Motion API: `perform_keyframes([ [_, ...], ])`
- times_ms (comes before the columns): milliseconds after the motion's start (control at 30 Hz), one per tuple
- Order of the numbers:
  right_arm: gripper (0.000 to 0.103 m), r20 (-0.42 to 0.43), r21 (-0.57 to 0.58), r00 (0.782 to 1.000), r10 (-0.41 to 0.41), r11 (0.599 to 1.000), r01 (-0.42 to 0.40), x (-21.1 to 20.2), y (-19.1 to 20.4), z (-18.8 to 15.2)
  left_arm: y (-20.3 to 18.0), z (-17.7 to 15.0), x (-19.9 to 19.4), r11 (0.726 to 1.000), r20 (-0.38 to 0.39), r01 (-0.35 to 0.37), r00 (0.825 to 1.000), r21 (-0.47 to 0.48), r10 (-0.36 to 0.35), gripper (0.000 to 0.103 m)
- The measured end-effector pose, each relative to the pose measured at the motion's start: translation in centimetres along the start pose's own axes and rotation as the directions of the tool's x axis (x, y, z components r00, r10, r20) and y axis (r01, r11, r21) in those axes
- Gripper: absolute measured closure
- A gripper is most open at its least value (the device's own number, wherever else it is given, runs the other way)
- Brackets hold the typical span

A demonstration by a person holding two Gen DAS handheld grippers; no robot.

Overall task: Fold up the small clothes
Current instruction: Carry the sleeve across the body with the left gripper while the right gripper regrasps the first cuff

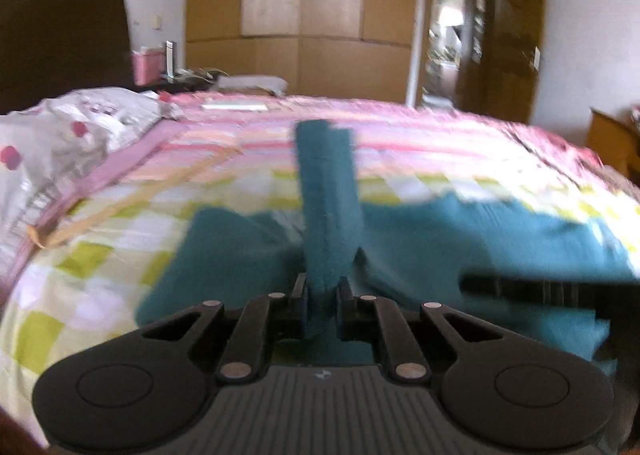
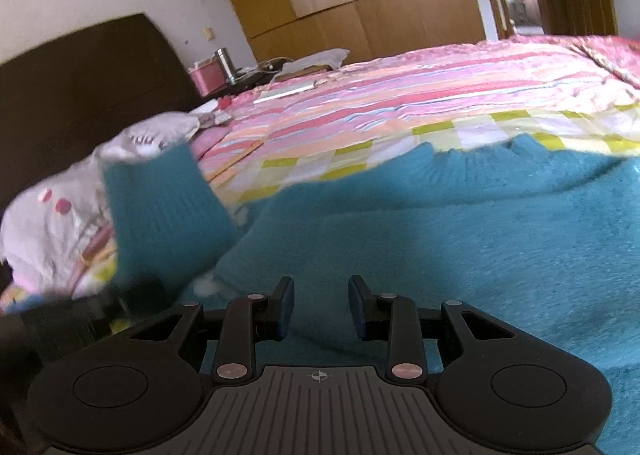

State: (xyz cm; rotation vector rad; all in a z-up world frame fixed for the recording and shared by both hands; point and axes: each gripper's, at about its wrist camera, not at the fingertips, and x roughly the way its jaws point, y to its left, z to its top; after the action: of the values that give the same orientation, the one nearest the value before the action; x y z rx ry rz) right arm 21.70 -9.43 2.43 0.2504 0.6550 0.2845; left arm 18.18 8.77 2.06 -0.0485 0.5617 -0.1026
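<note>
A teal fuzzy sweater [image 1: 460, 239] lies spread on the checked and striped bedspread [image 1: 120, 223]. My left gripper [image 1: 322, 289] is shut on one sleeve [image 1: 328, 195], which stands up from between the fingers. In the right wrist view the sweater's body [image 2: 460, 239] fills the foreground. My right gripper [image 2: 320, 291] is open just above it, with nothing between the fingers. The lifted sleeve [image 2: 160, 215] and the blurred left gripper [image 2: 80, 307] show at the left of that view. The right gripper shows as a dark blur [image 1: 540, 289] in the left wrist view.
A crumpled white patterned quilt [image 1: 60, 143] lies at the bed's left side by the dark headboard [image 2: 80, 87]. A nightstand with a pink box [image 2: 206, 79] stands behind. Wooden wardrobes [image 1: 304, 15] and an open doorway [image 1: 452, 39] lie beyond the bed.
</note>
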Motion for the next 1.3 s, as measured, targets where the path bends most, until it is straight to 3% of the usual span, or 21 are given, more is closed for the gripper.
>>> perform_keyframes([
  [367, 0.061, -0.011, 0.168, 0.993, 0.114, 0.98, -0.11, -1.2, -0.6, 2.7, -0.7, -1.4, 0.3, 1.0, -0.018, -0.017, 1.0, 0.017, 0.017, 0.085],
  [433, 0.053, -0.013, 0.213, 0.99, 0.138, 0.968, -0.132, -1.6, -0.9, 2.7, -0.7, -1.5, 0.3, 0.999, -0.017, -0.018, 1.0, 0.027, 0.018, 0.085],
  [667, 0.043, -0.009, 0.323, 0.968, 0.253, 0.917, -0.236, -2.3, -0.5, 3.8, -0.9, -1.6, 0.4, 0.999, -0.018, -0.018, 1.0, 0.044, 0.019, 0.085],
  [1000, 0.035, -0.098, 0.348, 0.964, 0.247, 0.916, -0.2, 0.9, 1.2, 5.3, -1.2, -1.8, 0.5, 0.997, -0.016, -0.011, 1.0, 0.073, 0.012, 0.085],
  [1067, 0.039, -0.118, 0.332, 0.969, 0.217, 0.928, -0.168, 1.2, 1.5, 5.2, -1.1, -1.8, 0.5, 0.998, -0.021, -0.008, 1.0, 0.067, 0.009, 0.085],
  [1100, 0.051, -0.121, 0.317, 0.972, 0.202, 0.936, -0.154, 1.3, 1.5, 5.2, -1.0, -1.9, 0.5, 0.998, -0.022, -0.006, 1.0, 0.064, 0.008, 0.085],
  [1133, 0.071, -0.128, 0.305, 0.974, 0.187, 0.942, -0.141, 1.3, 1.6, 5.3, -1.0, -1.9, 0.5, 0.998, -0.022, -0.005, 1.0, 0.062, 0.006, 0.085],
  [1200, 0.085, -0.16, 0.296, 0.973, 0.165, 0.949, -0.112, 1.4, 1.3, 5.2, -1.0, -1.8, 0.5, 0.998, -0.023, -0.004, 1.0, 0.06, 0.005, 0.084],
  [1300, 0.088, -0.187, 0.277, 0.972, 0.142, 0.957, -0.087, 1.4, 0.7, 4.8, -1.1, -1.8, 0.5, 0.998, -0.022, -0.004, 1.0, 0.062, 0.005, 0.084],
])
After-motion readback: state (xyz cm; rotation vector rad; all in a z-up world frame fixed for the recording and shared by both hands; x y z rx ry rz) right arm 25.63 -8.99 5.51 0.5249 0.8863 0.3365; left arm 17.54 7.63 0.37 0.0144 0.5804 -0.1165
